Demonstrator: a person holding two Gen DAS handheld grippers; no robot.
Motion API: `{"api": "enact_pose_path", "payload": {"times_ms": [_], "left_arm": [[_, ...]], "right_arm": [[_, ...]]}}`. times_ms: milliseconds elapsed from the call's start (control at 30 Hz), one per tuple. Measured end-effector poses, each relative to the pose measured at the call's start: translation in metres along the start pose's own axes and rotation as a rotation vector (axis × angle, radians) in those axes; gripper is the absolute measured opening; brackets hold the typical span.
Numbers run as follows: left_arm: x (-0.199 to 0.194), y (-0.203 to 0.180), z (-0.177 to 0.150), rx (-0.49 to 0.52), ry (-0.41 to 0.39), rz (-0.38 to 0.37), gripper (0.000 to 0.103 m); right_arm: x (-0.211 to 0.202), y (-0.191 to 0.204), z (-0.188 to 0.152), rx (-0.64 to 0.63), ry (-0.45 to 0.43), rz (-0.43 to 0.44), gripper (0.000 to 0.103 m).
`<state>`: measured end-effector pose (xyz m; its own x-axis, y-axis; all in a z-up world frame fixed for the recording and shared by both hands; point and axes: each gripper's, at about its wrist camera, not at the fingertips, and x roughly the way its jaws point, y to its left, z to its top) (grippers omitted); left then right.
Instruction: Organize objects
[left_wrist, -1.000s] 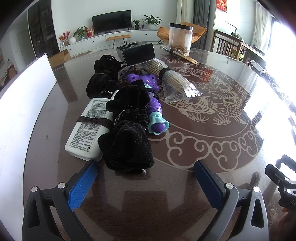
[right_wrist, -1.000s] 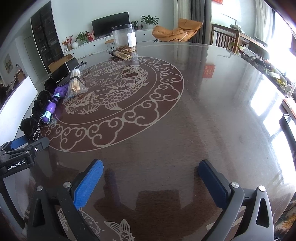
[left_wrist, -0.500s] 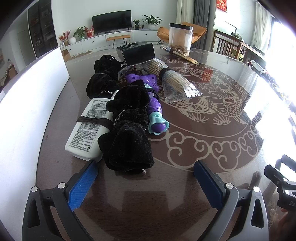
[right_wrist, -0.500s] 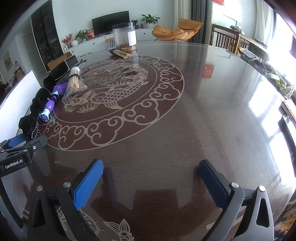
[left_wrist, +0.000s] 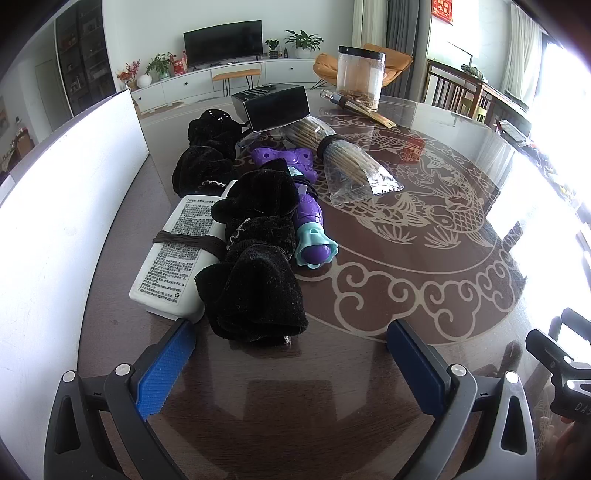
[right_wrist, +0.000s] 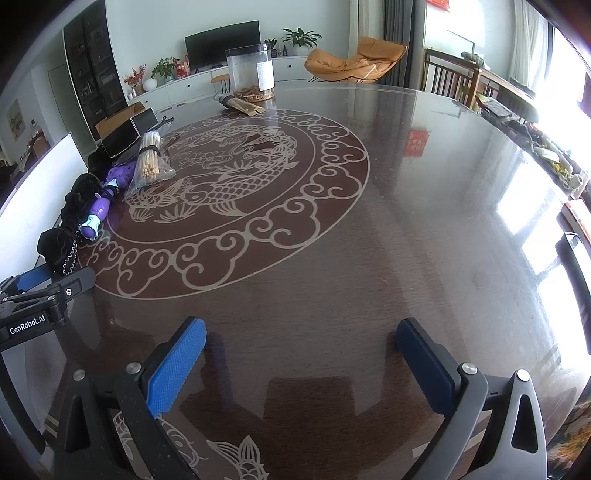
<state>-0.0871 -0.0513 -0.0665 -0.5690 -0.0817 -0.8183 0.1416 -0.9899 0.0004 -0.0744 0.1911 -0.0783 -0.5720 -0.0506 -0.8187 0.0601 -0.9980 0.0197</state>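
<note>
Two hand-held grippers are what we hold over a big round desk (right_wrist: 406, 229) of dark glossy wood with a pale fish-and-cloud pattern at its middle. Along the desk's left edge we see a tall white board (left_wrist: 62, 206) standing upright. Beside it, a row of things runs from the near edge toward the far edge. Nearest lies a heap of black velvet cloth (left_wrist: 255, 280), draped partly over a flat white pack (left_wrist: 177, 254) with printed text and a dark band across it. Touching the cloth on its right is a purple and teal toy (left_wrist: 312, 240). More black cloth (left_wrist: 207, 151) sits further along the row. Right of the toy we see a clear bag of thin wooden sticks (left_wrist: 351, 162), and behind that a black box (left_wrist: 277, 107). Toward the far edge stands a clear jar (left_wrist: 360, 75) with a black lid, and a slim wrapped bundle (left_wrist: 354, 107) lies at its foot.

Our left hand-held gripper (left_wrist: 290, 360) hovers at the near end of the row, jaws spread wide and empty, the black cloth just ahead of its left finger. Our right hand-held gripper (right_wrist: 301, 356) is also spread wide and empty, over bare desk well apart from the things.
</note>
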Motion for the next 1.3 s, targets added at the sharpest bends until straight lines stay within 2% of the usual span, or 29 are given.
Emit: {"api": "enact_pose_path", "payload": {"times_ms": [900, 1033, 1200, 1300], "left_arm": [[-0.003, -0.001, -0.003, 0.004, 0.008, -0.003, 0.103], [-0.015, 0.000, -0.019, 0.028, 0.021, -0.017, 0.103], [-0.026, 0.006, -0.033, 0.133, 0.041, -0.087, 0.103], [-0.027, 0.009, -0.035, 0.149, 0.026, -0.104, 0.103]], "right_arm": [[0.003, 0.008, 0.000, -0.036, 0.009, -0.011, 0.103], [0.003, 0.008, 0.000, -0.036, 0.009, -0.011, 0.103], [0.003, 0.008, 0.000, -0.036, 0.009, -0.011, 0.103], [0.003, 0.008, 0.000, -0.036, 0.009, -0.011, 0.103]]}}
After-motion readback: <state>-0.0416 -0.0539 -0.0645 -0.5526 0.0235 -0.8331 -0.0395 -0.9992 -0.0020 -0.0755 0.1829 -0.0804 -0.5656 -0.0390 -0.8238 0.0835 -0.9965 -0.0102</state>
